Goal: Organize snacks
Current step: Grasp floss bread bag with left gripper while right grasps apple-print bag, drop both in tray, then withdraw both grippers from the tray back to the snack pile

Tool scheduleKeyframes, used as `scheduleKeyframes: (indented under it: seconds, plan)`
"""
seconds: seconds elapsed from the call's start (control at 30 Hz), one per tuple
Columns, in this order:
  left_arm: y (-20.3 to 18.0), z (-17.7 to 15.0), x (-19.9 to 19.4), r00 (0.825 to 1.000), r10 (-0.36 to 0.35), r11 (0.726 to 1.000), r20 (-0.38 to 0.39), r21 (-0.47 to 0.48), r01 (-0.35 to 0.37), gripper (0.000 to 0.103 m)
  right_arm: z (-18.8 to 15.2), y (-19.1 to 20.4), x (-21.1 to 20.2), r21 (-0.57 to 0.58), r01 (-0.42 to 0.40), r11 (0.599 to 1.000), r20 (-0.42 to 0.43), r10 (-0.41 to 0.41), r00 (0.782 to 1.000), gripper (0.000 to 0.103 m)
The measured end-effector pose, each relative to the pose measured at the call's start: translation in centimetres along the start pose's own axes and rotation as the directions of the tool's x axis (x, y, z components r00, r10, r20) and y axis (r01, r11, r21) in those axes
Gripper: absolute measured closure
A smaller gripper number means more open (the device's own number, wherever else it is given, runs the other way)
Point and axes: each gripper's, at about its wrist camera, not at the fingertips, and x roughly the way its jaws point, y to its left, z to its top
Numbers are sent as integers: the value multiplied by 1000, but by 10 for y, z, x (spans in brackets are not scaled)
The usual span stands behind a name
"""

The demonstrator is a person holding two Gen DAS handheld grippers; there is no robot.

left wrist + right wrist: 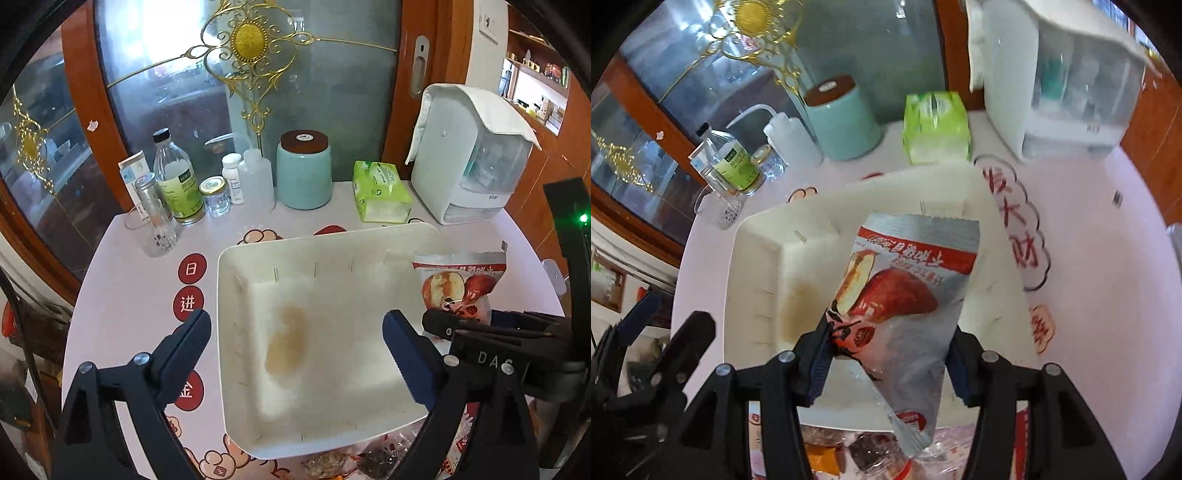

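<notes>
1. Seen from the left wrist: left gripper (295,347) spread wide over white tray (236,295) on tabletop (122,295), holding nothing; snack packet (460,280) at tray's right edge.
2. Seen from the right wrist: right gripper (886,363) clamped half-open on snack packet (905,295), above tray (753,258).

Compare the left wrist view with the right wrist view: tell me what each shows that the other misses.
Left wrist only: the open left gripper over the tray's bare, stained floor.
Right wrist only: the right gripper with the snack packet between its fingers, above the tray.
Both: white tray, teal canister, green tissue pack.
</notes>
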Motion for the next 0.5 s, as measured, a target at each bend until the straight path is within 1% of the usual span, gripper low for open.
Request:
scheduleKeyframes:
  seconds: [0.1, 0.13, 0.2, 0.23, 0.3, 0.4, 0.5]
  plan:
    - [3, -3, -1, 1000, 17, 1000, 2, 6, -17, 9, -2, -3, 1, 13, -7, 1000, 15, 6, 1000, 44]
    - [2, -5, -2, 1000, 29, 999, 2, 15, -29, 9, -2, -3, -2, 10, 2, 1000, 38, -2, 999, 42]
    - [2, -7, -3, 999, 35, 999, -2, 26, -35, 9, -2, -2, -7, -9, 13, 1000, 86, -12, 996, 30]
    - [2, -9, -3, 999, 42, 999, -6, 33, -41, 9, -1, -1, -10, -23, 21, 1000, 113, -18, 993, 27]
    - [0, -13, -7, 999, 43, 998, 4, 45, -43, 9, -1, -1, -14, -33, 20, 999, 134, -15, 991, 21]
    - [-2, -19, -19, 999, 27, 999, 42, 37, -29, 9, -4, 0, -23, -48, 8, 999, 163, 0, 987, 20]
    - [-8, -24, -33, 997, 24, 997, 67, 67, -29, 9, -11, 4, -34, -101, 34, 994, 210, -12, 978, 20]
